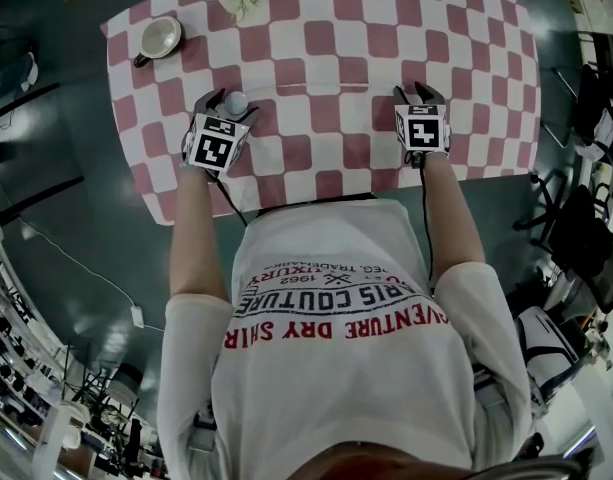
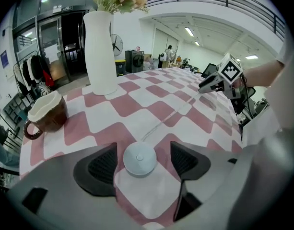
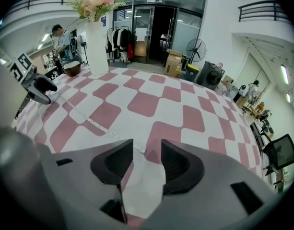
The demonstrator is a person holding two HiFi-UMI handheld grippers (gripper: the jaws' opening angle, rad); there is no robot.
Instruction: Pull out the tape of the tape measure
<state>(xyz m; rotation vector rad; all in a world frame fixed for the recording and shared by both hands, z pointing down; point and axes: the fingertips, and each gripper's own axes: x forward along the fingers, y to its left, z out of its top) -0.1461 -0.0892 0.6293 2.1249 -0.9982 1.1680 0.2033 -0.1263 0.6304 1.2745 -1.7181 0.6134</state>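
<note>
A small round grey tape measure [image 1: 235, 101] lies on the red-and-white checked tablecloth [image 1: 326, 28]. My left gripper [image 1: 229, 104] stands around it. In the left gripper view the case [image 2: 139, 158] sits between the open jaws with a gap on each side. Its thin white tape [image 2: 167, 120] runs flat across the cloth to my right gripper [image 2: 211, 84]. In the right gripper view the tape [image 3: 84, 119] ends at a small tab [image 3: 141, 150] that lies on the cloth just ahead of the open jaws of my right gripper [image 3: 147, 146], untouched. In the head view that gripper [image 1: 417, 90] is at the right.
A tall white vase of flowers [image 2: 99, 51] stands at the table's far side, with a brown cup [image 2: 46, 114] near the far left corner. The table's near edge [image 1: 306, 200] runs just behind both grippers. A person [image 3: 58, 37] stands beyond the table.
</note>
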